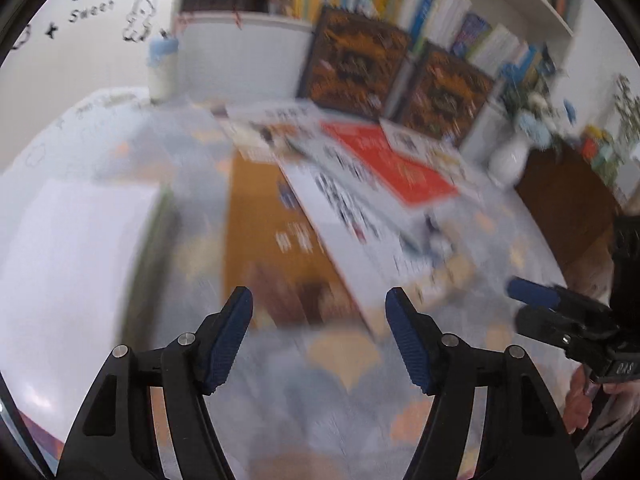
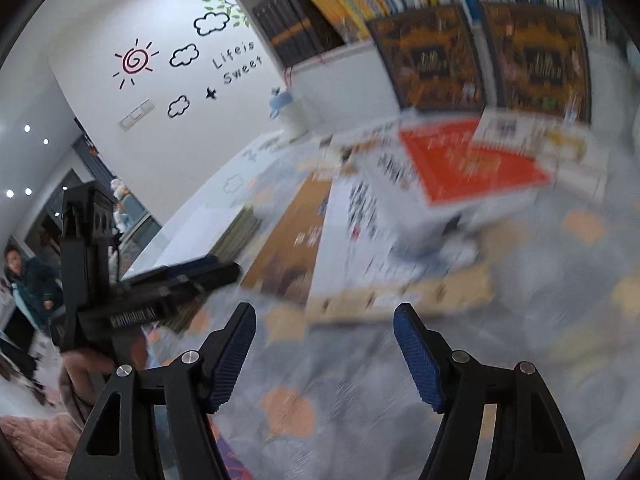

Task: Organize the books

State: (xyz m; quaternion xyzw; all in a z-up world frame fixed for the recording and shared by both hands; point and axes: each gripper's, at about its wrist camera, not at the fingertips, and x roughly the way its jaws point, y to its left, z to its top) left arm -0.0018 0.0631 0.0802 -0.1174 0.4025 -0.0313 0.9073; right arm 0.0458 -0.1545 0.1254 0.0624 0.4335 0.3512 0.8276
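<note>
Both views are blurred. Several books lie loose on a cloth-covered table: a brown book (image 1: 272, 236) (image 2: 296, 240), a white book with dark print (image 1: 352, 208) (image 2: 368, 204) overlapping it, and a red book (image 1: 396, 164) (image 2: 468, 160) on top further back. My left gripper (image 1: 318, 296) hangs open above the cloth, just short of the brown book, with nothing between its fingers. My right gripper (image 2: 325, 312) is open too and holds nothing, in front of the white book's near edge. Each gripper shows in the other's view, the right one (image 1: 560, 312) and the left one (image 2: 180, 280).
A stack of white-topped books (image 1: 80, 248) (image 2: 208, 232) sits at the left. Two dark ornate books (image 1: 356, 60) (image 2: 432, 56) lean on a full bookshelf (image 1: 248, 20) behind. A white vase (image 1: 510, 158) and a bottle (image 1: 162, 64) stand on the table. A person (image 2: 28, 280) is at far left.
</note>
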